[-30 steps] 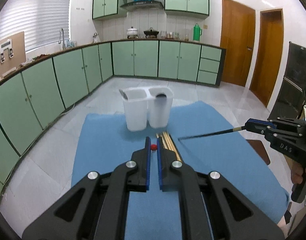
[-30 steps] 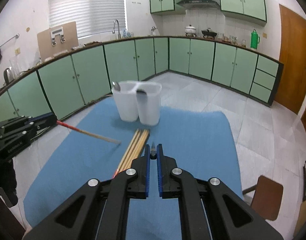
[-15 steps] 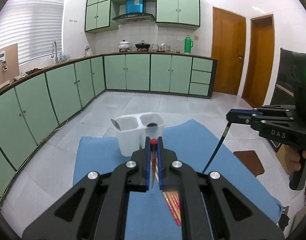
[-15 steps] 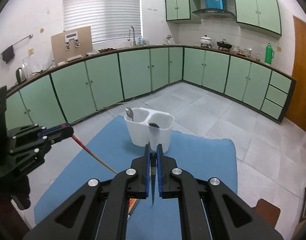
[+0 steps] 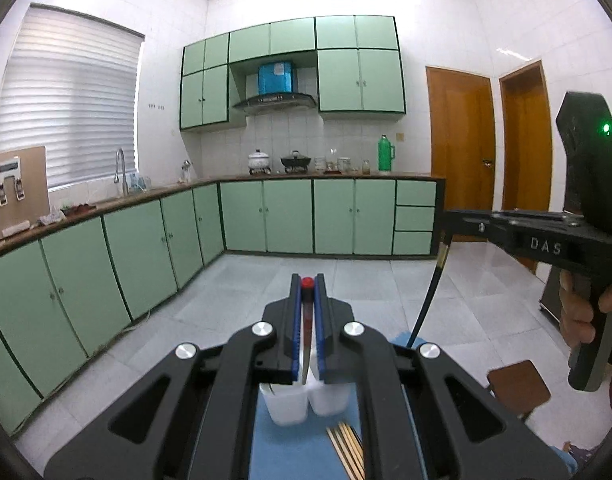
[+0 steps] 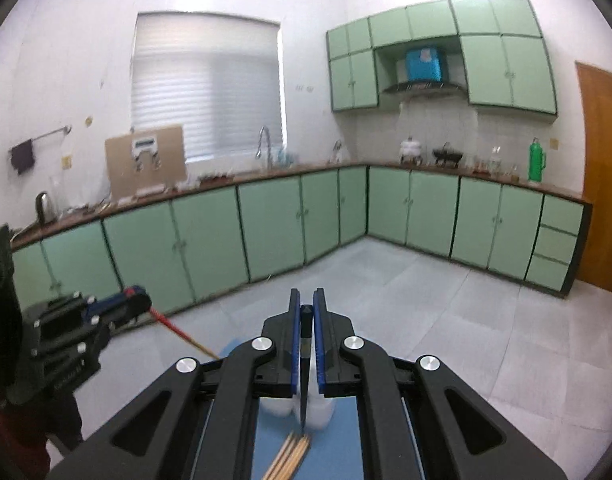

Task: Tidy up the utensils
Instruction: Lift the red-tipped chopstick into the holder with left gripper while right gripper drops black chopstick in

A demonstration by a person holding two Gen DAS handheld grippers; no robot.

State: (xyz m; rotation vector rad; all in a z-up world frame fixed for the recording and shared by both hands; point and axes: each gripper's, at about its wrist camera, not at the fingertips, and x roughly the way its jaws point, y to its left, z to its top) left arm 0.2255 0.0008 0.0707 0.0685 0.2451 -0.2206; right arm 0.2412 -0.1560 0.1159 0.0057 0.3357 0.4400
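Left wrist: both claws, left claw and right claw, pinch chopsticks above white holder.

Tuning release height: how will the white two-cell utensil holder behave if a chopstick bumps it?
The white holder looks like thin plastic, so probably light and easy to shove. It stands taller than each cell is wide, so a high knock may tip it. The blue mat under it likely adds some grip. The left claw holds the red-tipped chopstick above it.
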